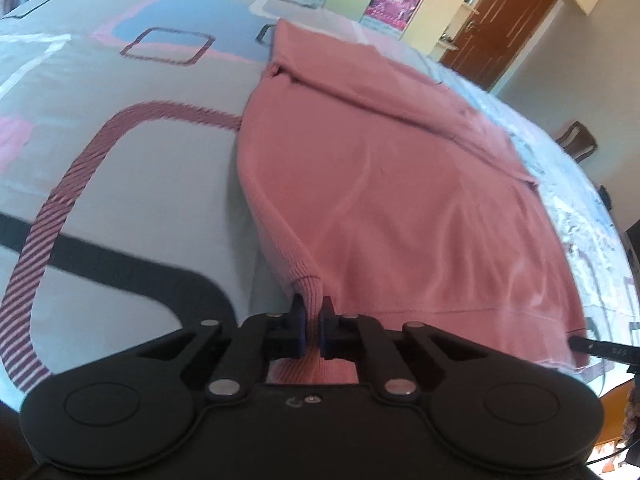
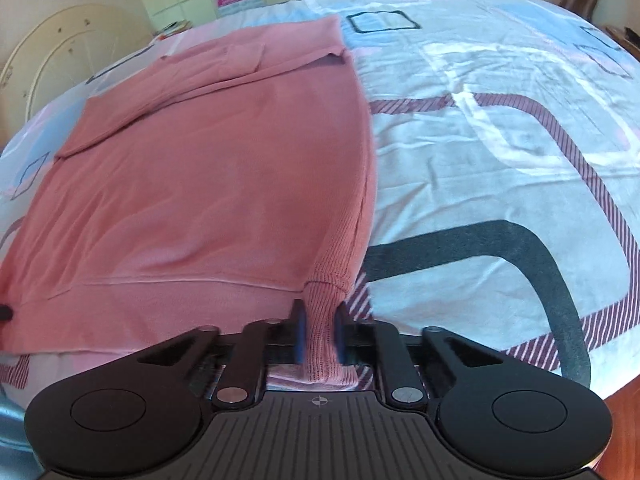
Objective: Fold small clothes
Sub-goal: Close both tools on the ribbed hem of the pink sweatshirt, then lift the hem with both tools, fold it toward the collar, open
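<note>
Your left gripper (image 1: 311, 316) and right gripper (image 2: 319, 322) each pinch a near hem corner of the pink knit sweater (image 2: 208, 184), whose long axis runs straight away from you across the patterned bedsheet (image 2: 480, 160), sleeves folded at its far end.

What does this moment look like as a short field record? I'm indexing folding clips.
garment: pink knit sweater, lying flat, sleeves folded across its far part
surface: patterned bedsheet
left claw: shut on the sweater's near ribbed corner
right claw: shut on the other near ribbed corner
stage: both hem corners gripped, bottom not yet folded up
</note>
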Motion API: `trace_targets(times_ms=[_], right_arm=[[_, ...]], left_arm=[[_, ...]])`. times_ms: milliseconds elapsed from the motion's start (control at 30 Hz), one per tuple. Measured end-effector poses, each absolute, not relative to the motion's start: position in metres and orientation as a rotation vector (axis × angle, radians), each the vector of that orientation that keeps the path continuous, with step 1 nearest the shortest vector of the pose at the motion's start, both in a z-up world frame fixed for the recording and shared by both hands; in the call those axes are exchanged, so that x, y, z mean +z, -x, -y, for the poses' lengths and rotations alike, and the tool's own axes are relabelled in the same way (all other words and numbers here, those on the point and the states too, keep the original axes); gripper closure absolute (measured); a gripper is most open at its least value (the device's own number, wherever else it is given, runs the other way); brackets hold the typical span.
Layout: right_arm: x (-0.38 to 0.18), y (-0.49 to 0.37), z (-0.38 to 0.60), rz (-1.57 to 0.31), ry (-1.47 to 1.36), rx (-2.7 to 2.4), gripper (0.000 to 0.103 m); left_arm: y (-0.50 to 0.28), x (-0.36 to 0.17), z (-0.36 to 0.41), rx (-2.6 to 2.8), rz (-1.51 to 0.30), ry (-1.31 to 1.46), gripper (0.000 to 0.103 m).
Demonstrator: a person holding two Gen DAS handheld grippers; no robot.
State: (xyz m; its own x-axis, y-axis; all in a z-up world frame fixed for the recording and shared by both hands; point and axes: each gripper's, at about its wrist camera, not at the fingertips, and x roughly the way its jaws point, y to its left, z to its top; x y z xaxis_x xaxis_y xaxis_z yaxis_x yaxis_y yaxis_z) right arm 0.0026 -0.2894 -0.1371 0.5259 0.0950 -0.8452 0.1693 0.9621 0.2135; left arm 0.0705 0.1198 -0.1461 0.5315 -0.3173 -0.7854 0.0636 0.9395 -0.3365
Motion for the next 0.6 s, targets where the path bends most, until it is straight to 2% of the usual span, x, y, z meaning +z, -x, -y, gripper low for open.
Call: trace_targets(times_ms=[300, 600], right_arm=[[-0.097, -0.021, 0.31, -0.871, -0.484, 0.015, 0.093], [-0.059, -0.119, 0.322, -0.733, -0.542, 0.049, 0.093]], left_arm=[[-0.108, -0.101, -0.115, -0.286, -0.847, 0.353, 0.099], [-0.213, -0.071, -0.09, -0.287, -0.72, 0.363, 0.099]])
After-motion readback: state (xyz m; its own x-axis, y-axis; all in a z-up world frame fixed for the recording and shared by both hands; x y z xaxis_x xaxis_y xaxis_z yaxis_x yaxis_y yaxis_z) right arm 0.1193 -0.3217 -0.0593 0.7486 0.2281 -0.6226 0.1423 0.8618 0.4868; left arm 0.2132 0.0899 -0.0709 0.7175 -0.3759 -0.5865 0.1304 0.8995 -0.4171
